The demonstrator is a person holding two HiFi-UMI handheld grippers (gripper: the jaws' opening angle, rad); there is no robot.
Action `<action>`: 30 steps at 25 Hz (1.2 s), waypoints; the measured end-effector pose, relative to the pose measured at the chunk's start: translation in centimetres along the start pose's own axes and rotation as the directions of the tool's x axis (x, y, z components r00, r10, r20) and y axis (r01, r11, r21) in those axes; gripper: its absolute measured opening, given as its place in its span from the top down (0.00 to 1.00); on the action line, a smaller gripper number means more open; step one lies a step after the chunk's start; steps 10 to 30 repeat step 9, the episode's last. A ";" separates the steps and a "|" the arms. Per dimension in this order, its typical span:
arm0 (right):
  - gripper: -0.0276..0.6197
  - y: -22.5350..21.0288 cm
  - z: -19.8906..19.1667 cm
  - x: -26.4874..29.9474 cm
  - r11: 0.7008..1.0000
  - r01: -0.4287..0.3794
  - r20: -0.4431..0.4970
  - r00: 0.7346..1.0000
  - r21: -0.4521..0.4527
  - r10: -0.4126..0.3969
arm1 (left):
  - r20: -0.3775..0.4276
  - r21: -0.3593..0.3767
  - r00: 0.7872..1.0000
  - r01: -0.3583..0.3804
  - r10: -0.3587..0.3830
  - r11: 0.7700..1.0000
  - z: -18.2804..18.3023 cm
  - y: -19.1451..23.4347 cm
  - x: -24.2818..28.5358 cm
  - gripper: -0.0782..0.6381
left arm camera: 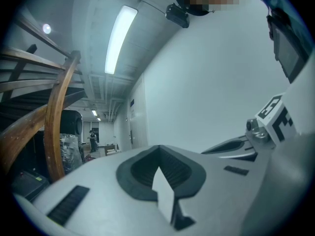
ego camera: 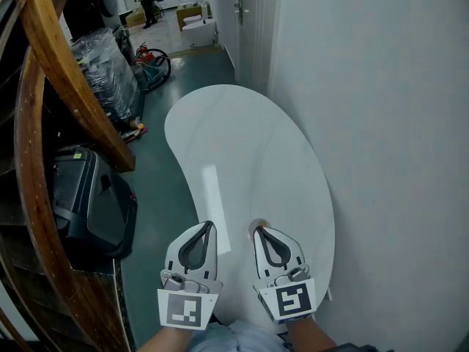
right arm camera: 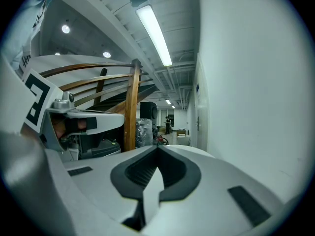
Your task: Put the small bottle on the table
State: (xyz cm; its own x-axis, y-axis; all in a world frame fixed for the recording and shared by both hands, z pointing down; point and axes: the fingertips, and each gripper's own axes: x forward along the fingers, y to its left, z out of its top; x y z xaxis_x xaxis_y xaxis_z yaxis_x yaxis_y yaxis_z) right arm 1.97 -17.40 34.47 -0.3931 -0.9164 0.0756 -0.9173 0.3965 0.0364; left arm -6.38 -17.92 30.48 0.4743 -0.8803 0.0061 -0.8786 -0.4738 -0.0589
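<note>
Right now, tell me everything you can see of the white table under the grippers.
The table has a white, smooth, bean-shaped top, glossy enough to show a pale light streak. One long edge runs along the white wall; the other side curves over dark green floor. No legs show. The left gripper and right gripper hang over its near end, jaws together; contact can't be judged.
</note>
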 end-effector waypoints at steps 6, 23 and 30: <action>0.96 -0.3 -0.4 -0.2 1.000 0.000 -0.005 1.000 0.012 0.000 | -0.001 0.006 1.000 0.005 -0.005 1.000 0.0 -0.2 0.1 0.89; 0.96 -0.4 -0.6 -0.2 1.000 -0.003 0.006 1.000 0.013 0.003 | -0.001 0.011 1.000 0.007 -0.007 1.000 0.0 -0.3 0.0 0.89; 0.96 -0.4 -0.6 -0.2 1.000 -0.003 0.006 1.000 0.013 0.003 | -0.001 0.011 1.000 0.007 -0.007 1.000 0.0 -0.3 0.0 0.89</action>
